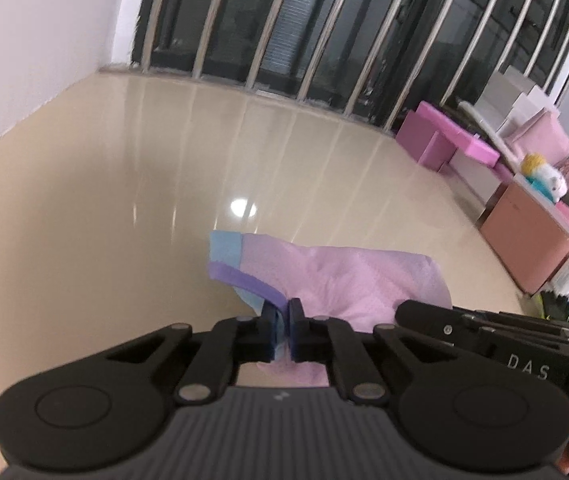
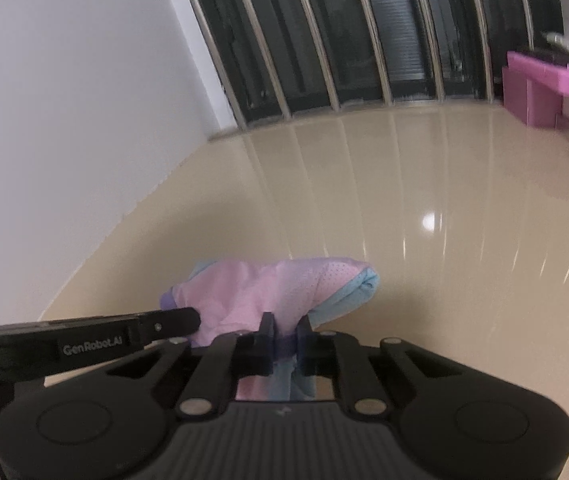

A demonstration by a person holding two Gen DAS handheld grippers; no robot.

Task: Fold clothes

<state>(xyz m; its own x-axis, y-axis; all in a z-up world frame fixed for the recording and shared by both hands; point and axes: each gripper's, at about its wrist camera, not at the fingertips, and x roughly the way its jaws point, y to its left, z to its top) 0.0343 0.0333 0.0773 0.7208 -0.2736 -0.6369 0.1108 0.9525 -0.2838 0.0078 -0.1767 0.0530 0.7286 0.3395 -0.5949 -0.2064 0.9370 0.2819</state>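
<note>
Left claw (image 1: 283, 330): jaws nearly together, pinched on purple hem and blue lining of garment (image 1: 324, 276). Right claw (image 2: 286, 346): jaws narrow, clamped on bunched blue-and-purple cloth of the same garment (image 2: 268, 292).

Garment: pink mesh with blue sleeve cuff and purple trim, child-size by the look of it. Held up between both claws, above the floor (image 1: 124, 160); bulk sagging forward of the fingers, no part seen resting on anything.

Handling, judged: very light, wholly limp, no stiffness to keep a fold by itself. Mesh weave likely to snag on finger edges and slide over itself; hemmed edges thicker, so better purchase there than in open mesh. Best holds: trimmed hem, cuff, shoulder seams, taken at two spread corners so cloth hangs flat rather than bunched as now. Not fragile; only risk is a slipped edge or a crooked crease.

Surroundings: glossy beige floor with ceiling-light glare; white wall (image 2: 64, 100) at left; dark window behind metal bars (image 1: 324, 20). At right, well apart: magenta foam blocks (image 1: 444, 136), pink box (image 1: 524, 236), soft toy (image 1: 544, 176), bags and clutter.

Obstruction: none between garment and floor. Claws close together, each intruding in the other's view; little room to spread cloth without parting them first.
</note>
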